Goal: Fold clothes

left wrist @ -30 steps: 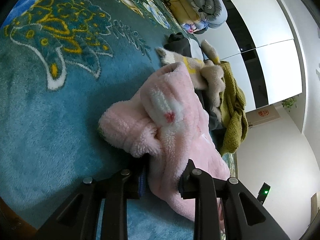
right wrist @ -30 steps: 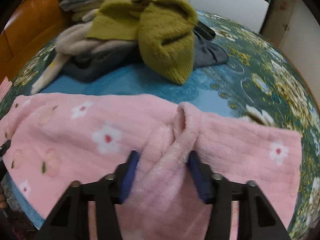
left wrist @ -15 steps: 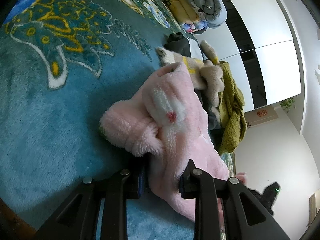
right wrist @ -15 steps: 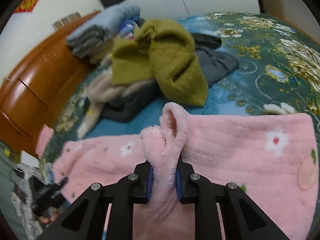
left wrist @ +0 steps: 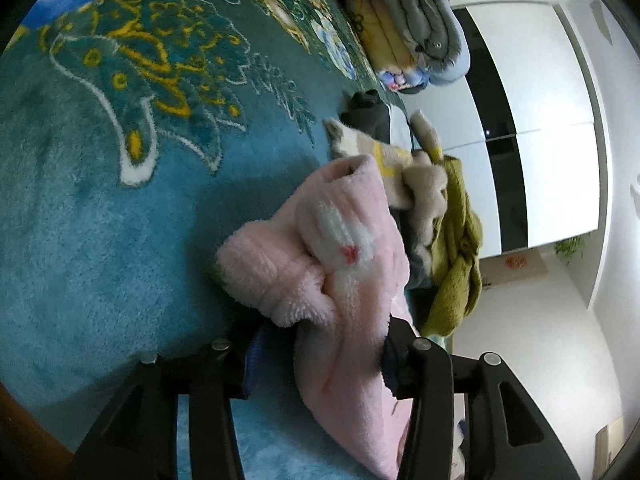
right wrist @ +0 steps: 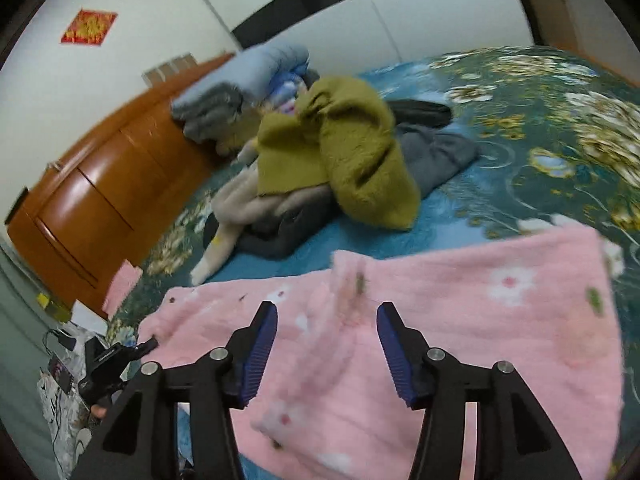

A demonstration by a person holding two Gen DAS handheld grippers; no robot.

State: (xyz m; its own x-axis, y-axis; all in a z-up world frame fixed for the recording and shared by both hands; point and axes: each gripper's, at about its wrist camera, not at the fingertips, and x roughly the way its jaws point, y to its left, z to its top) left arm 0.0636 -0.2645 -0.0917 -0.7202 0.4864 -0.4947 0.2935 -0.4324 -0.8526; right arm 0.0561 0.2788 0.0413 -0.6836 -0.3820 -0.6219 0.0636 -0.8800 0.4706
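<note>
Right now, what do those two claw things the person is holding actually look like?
Both look alike. The right claw has two black angular fingers built as open triangular frames, each with silver round bolt heads along the top. Its fingertips carry ribbed blue pads. The left claw has the same black frame and silver bolts, with a blue pad showing on one finger. No cables, markings or sleeves are visible.

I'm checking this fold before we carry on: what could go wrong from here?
1. The right hand-held gripper is open over the pink fleece garment, so the fold may relax.
2. The left hand-held gripper holds a bunched wad, so pulling could skew it.
3. The olive sweater pile lies close behind.
</note>
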